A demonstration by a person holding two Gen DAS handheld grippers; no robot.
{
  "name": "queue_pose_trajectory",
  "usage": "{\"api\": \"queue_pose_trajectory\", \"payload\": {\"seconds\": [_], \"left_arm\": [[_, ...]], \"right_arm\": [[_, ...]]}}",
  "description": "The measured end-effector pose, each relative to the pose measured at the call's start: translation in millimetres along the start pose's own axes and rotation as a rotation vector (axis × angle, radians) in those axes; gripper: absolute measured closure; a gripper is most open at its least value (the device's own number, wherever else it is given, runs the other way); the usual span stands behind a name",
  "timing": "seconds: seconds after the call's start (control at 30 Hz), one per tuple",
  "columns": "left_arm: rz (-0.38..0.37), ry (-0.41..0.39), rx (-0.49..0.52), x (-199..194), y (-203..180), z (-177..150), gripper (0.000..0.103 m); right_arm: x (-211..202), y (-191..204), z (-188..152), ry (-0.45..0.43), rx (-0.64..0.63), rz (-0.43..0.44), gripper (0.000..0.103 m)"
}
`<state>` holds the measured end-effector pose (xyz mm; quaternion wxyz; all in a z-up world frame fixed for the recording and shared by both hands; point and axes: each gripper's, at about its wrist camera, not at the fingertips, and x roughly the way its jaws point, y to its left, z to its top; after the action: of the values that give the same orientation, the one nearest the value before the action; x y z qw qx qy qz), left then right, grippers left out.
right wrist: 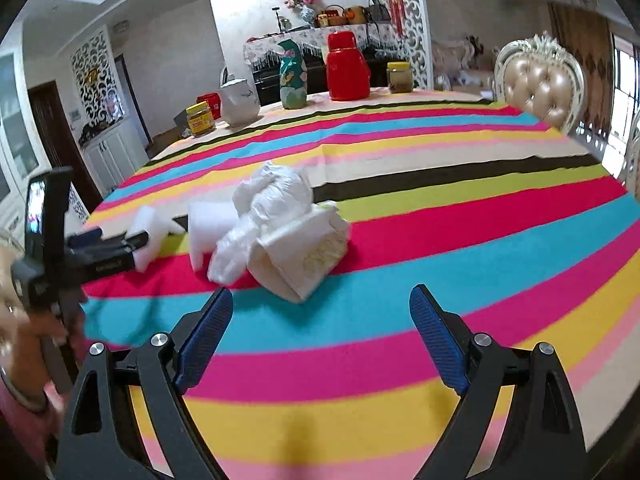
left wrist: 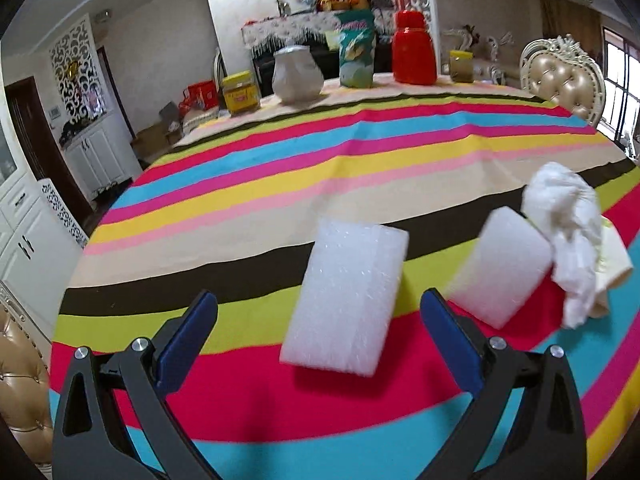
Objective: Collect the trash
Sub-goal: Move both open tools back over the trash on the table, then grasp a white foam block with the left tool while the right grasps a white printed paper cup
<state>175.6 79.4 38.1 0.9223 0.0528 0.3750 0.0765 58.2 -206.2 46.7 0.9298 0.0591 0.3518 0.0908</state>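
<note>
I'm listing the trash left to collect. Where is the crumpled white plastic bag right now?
In the right wrist view the crumpled white plastic bag lies left of centre on the striped tablecloth, between a white foam block and folded paper.

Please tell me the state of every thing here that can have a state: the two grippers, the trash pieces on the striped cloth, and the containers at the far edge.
left gripper: open, holding nothing
right gripper: open, holding nothing
near foam block: lying loose on cloth
second foam block: loose, beside crumpled bag
crumpled white bag: crumpled, ungripped
folded paper wrapper: lying on cloth
red flask: upright, capped
yellow-lidded jar: upright, lid on
</note>
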Motion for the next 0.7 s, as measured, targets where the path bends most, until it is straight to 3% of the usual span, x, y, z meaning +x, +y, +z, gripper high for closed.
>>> {"api": "queue_pose_trajectory", "payload": {"seconds": [0.1,0.23,0.43,0.53,0.7], "left_arm": [[-0.006,0.010,-0.041,10.4,-0.1,5.1,0.005],[-0.063,0.035,-0.099,23.6,4.5,5.5,0.005],[-0.168,0.112,-0.128,34.0,7.9,0.0,0.005],[-0.147,0.150,-0.117,38.6,4.8,-3.5,0.005],[-0.134,0.148,-0.086,37.4,-2.0,-5.1,0.005]], "right_arm": [[16.8,10.6,10.9,0.004,0.022,0.011,0.018],[33.1,18.8,15.2,0.020,0.022,-0.040,0.018],[49.9,29.0,20.1,0.021,0.027,-0.042,0.018],[54.7,33.3,27.2,0.005,-0.001,-0.054,0.018],[67.7,32.4,44.3,0.018,-0.020,-0.058,0.018]]}}
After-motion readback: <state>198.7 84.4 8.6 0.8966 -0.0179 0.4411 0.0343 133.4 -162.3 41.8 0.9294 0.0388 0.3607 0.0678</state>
